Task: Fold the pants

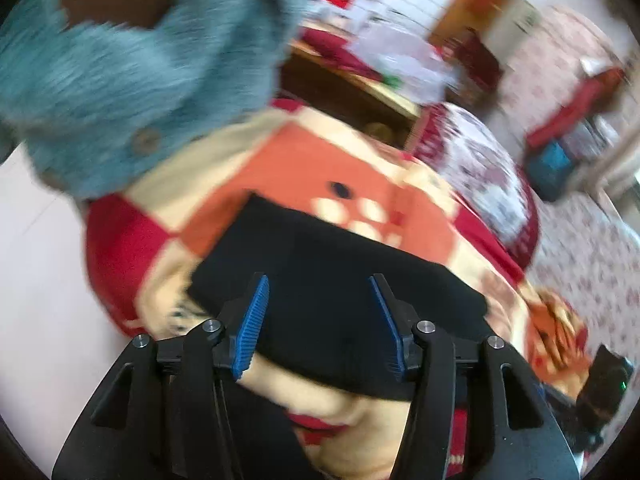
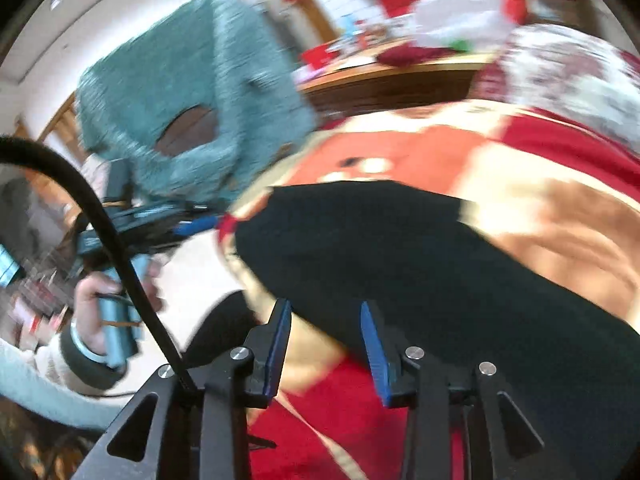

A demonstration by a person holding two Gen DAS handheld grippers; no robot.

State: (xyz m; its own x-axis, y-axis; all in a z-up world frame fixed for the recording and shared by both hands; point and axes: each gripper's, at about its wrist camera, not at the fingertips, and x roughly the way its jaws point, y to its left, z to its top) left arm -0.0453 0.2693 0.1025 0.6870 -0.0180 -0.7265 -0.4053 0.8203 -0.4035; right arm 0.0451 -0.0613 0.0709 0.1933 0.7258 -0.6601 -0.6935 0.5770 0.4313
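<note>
1. We hold our left gripper (image 1: 318,300) with its blue pads (image 1: 252,328) spread wide apart, nothing between them.
2. Our right gripper (image 2: 326,328) likewise stands parted and grips nothing.
3. In the right wrist view, our left hand (image 2: 100,292) wraps the left gripper's handle, a bracelet at its wrist.

No legible text, labels, brands or numbers; both views motion-blurred.

Fuzzy teal cardigan (image 1: 132,80) hanging over a red-and-orange cartoon blanket (image 1: 304,168); cluttered wooden worktop (image 2: 400,70) behind.
</note>
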